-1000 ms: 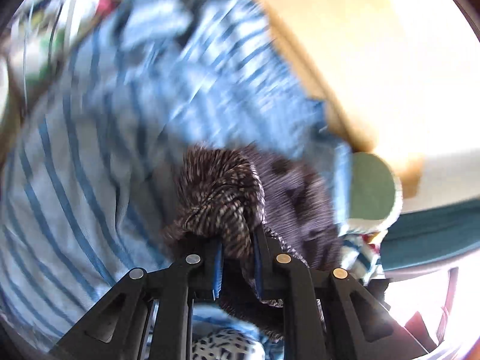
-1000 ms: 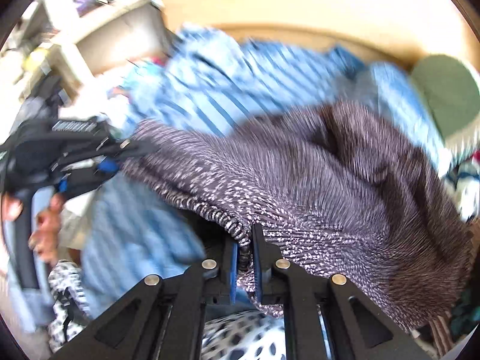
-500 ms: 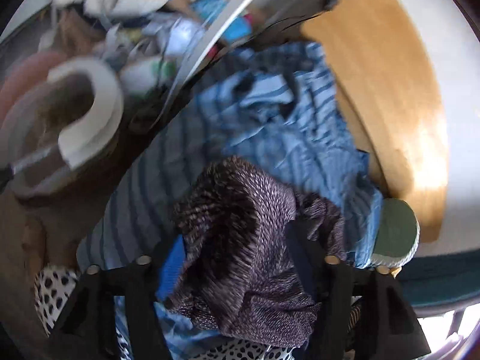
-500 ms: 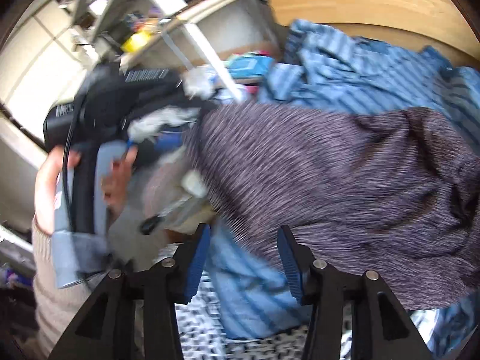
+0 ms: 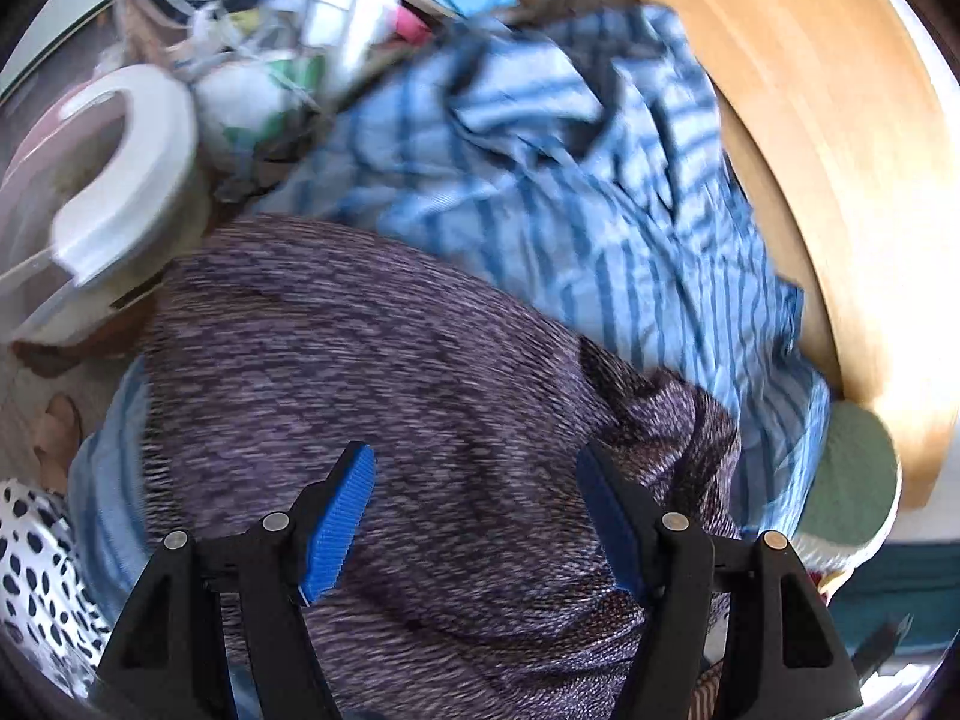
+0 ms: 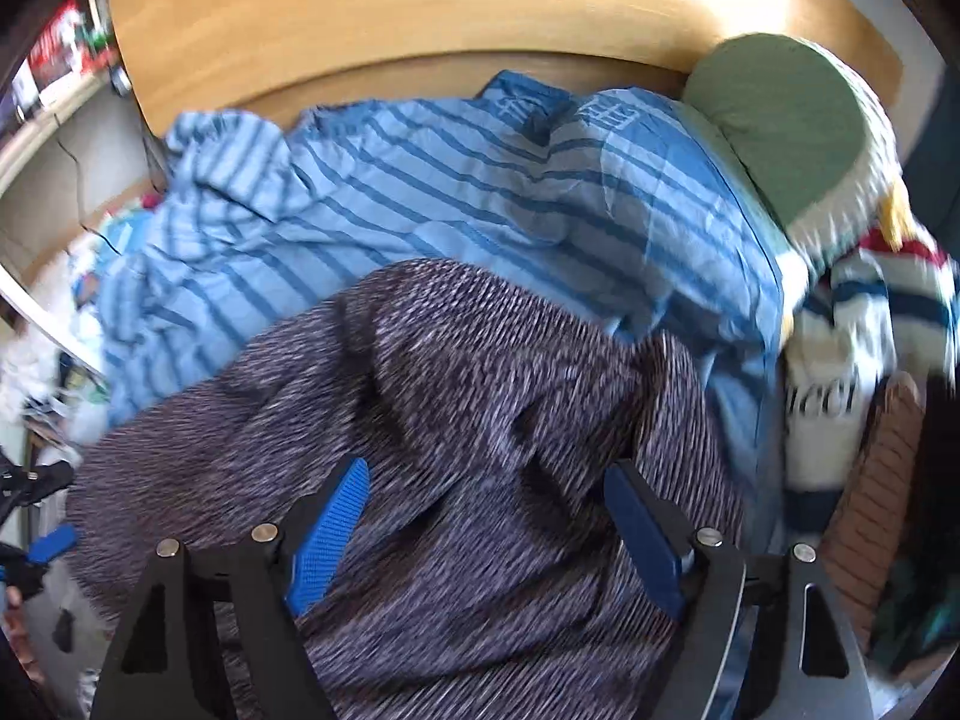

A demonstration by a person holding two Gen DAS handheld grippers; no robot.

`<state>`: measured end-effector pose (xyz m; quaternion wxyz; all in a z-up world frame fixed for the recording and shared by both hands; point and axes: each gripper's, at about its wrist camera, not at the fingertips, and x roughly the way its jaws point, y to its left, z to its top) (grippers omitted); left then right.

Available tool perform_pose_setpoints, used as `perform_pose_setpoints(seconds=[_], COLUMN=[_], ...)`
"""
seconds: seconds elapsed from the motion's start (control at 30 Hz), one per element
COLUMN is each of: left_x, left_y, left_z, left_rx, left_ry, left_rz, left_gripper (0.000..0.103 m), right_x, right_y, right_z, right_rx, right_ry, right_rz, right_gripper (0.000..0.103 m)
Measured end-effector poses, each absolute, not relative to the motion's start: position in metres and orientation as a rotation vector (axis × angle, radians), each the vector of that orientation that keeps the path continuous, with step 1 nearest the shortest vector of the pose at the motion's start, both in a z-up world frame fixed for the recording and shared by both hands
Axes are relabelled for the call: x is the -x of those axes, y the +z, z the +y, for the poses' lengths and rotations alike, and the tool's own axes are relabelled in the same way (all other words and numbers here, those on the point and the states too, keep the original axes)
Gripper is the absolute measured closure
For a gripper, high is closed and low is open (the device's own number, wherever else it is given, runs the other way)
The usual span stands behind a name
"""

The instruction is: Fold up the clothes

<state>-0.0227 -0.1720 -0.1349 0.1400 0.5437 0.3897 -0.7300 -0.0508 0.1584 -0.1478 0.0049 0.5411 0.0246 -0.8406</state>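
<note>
A dark purple-and-white speckled knit garment (image 5: pixel 384 372) lies spread over a blue striped cloth (image 5: pixel 570 192). My left gripper (image 5: pixel 477 468) is open just above the knit, its blue pads (image 5: pixel 339 516) wide apart and holding nothing. In the right wrist view the same knit garment (image 6: pixel 456 420) lies rumpled on the blue striped cloth (image 6: pixel 456 192). My right gripper (image 6: pixel 486 480) is open above it, empty. The tip of the left gripper shows at the far left edge of the right wrist view (image 6: pixel 36 540).
A wooden headboard (image 6: pixel 420 6) curves behind the cloth. A green cushion (image 6: pixel 786 120) and a striped red-white-navy item (image 6: pixel 888 294) lie at right. A white curved seat (image 5: pixel 120 180) and shelf clutter (image 5: pixel 336 6) are at left. Spotted fabric (image 5: pixel 36 570) lies near left.
Both grippers let go of the knit garment and opened wide. The garment dropped and now lies spread on the striped cloth; both cameras swung back over it.
</note>
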Motion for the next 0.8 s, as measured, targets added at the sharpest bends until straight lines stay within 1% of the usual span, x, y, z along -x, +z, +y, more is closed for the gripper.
perform_pose_setpoints(seconds=[0.07,0.13,0.17,0.2,0.23,0.3,0.33,0.37,0.43,0.5,0.53,0.6,0.67,0.73,0.77,0.8], left_x=[0.043,0.058,0.063,0.064,0.064,0.064,0.066,0.069,0.079,0.090,0.096,0.109,0.125,0.138,0.145,0.147], left_y=[-0.149,-0.167,-0.177,-0.183,-0.190,-0.198,-0.199,-0.198,-0.185,-0.169,-0.158,-0.140,-0.127,-0.120,-0.117,-0.115], left_z=[-0.159,-0.148,-0.143,-0.140,-0.138,-0.141,-0.143,-0.146,-0.147,-0.143,-0.138,-0.128,-0.117,-0.109,-0.105,-0.103], left_rx=[-1.652,-1.716,-1.742,-1.756,-1.763,-1.750,-1.739,-1.726,-1.636,-1.526,-1.464,-1.357,-1.307,-1.305,-1.304,-1.313], left_ry=[-2.113,-2.095,-2.078,-2.057,-2.036,-2.031,-2.040,-2.057,-2.139,-2.227,-2.270,-2.334,-2.372,-2.387,-2.394,-2.399], left_rz=[1.116,1.117,1.113,1.104,1.098,1.110,1.130,1.154,1.217,1.287,1.332,1.427,1.518,1.575,1.603,1.605], left_gripper=[0.032,0.032,0.033,0.033,0.033,0.033,0.033,0.033,0.033,0.033,0.033,0.033,0.033,0.033,0.033,0.033], right_x=[0.081,0.105,0.114,0.123,0.132,0.142,0.146,0.153,0.168,0.187,0.199,0.224,0.239,0.241,0.238,0.234], right_y=[-0.162,-0.183,-0.201,-0.219,-0.237,-0.250,-0.256,-0.245,-0.198,-0.137,-0.108,-0.049,-0.007,0.019,0.026,0.029], right_z=[0.146,0.126,0.119,0.112,0.105,0.113,0.118,0.130,0.151,0.169,0.182,0.218,0.248,0.258,0.263,0.267], right_rx=[-1.707,-1.684,-1.720,-1.759,-1.796,-1.811,-1.817,-1.812,-1.684,-1.468,-1.395,-1.307,-1.239,-1.068,-0.945,-0.871], right_ry=[-2.572,-2.492,-2.436,-2.377,-2.316,-2.316,-2.319,-2.327,-2.454,-2.669,-2.775,-2.932,-3.066,-3.284,-3.398,-3.483], right_rz=[0.228,0.343,0.410,0.476,0.542,0.528,0.517,0.398,0.344,0.482,0.523,0.383,0.252,0.309,0.310,0.288], right_gripper=[0.018,0.015,0.011,0.012,0.017,0.086,0.088,0.093,0.094,0.098,0.098,0.098,0.098,0.097,0.091,0.055])
